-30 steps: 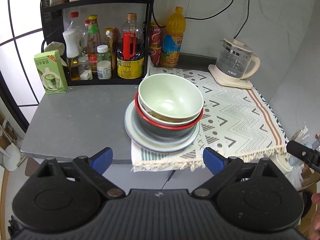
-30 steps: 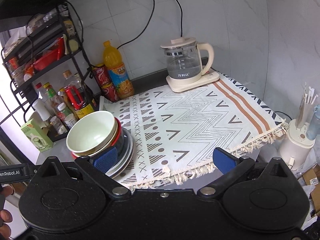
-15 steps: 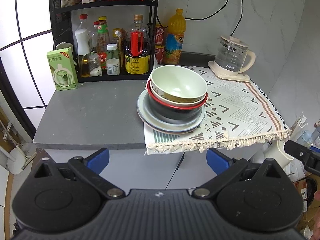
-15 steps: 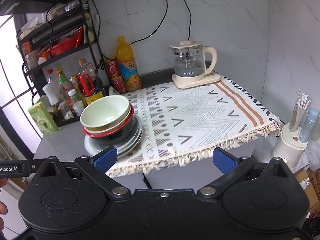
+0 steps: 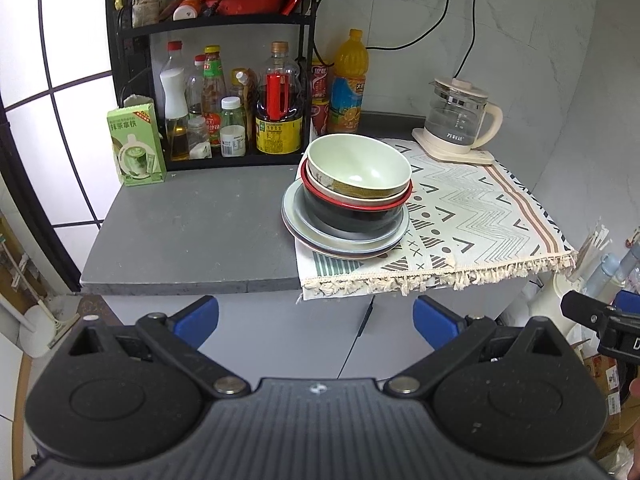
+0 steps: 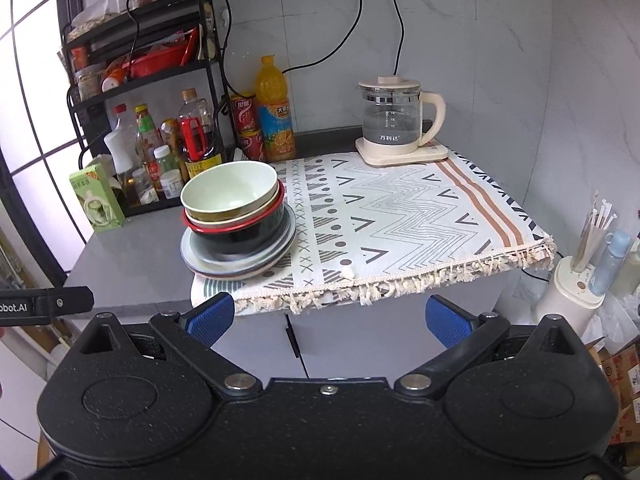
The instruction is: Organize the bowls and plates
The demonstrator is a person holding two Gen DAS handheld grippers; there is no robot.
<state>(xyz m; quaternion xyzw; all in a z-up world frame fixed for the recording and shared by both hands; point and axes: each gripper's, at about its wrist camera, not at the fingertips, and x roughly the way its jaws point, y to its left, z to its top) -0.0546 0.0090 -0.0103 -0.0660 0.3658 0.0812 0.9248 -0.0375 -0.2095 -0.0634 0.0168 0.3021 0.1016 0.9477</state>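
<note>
Two grippers hang in front of the counter, well apart from the dishes. The left gripper [image 5: 316, 318] has its jaws wide open with nothing between them. The right gripper [image 6: 327, 320] is wide open and empty too. The bowls [image 5: 358, 176] sit nested on the plates [image 5: 298, 220], half on the cloth [image 5: 480, 224], likely stacked to save room. Only the right view shows the straw cup [image 6: 576, 280] fully; only the left view shows the top shelf [image 5: 216, 20] clearly.
</note>
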